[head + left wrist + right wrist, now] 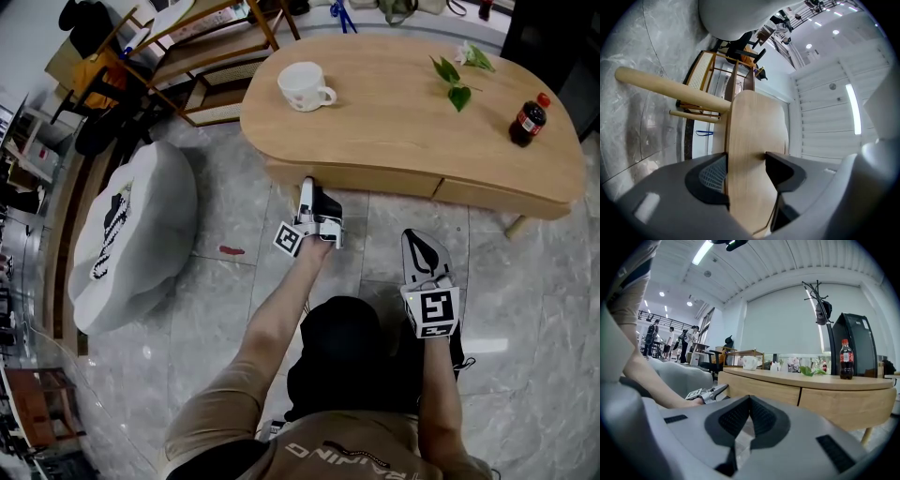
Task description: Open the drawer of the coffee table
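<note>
- Left gripper (307,186): the jaws are closed on the drawer front (366,179) near its left end. The tool is rolled on its side, so one jaw lies under the wood and the other over it. Both pads (712,174) meet the pale panel.
- Left forearm (281,309): bare, reaching forward from the crouching person to the cube with square markers (291,238) behind the jaws.
- Right gripper (750,399): the jaws are together at the tips with nothing between them. It is held over the floor short of the table, roughly opposite the seam between the two drawer fronts and well apart from the left gripper.
- Drawer: the gripped front sits flush with the neighbouring drawer front (497,195), so the drawer is not yet pulled out.
- Coffee table (394,122): a rounded, pale wooden top on round wooden legs (670,89), with both drawer fronts in the band under the near edge.
- On the top: a white mug (305,86) toward the left end, a leafy sprig (457,82) toward the far right, and a cola bottle (530,119) with a red cap, upright at the right end.
- Floor (525,309): grey marble-patterned tiles, with a small red mark (232,250) left of the left gripper.
- Surroundings: a grey beanbag (141,234) lies left of the table, and wooden-framed chairs (202,56) stand beyond it.
</note>
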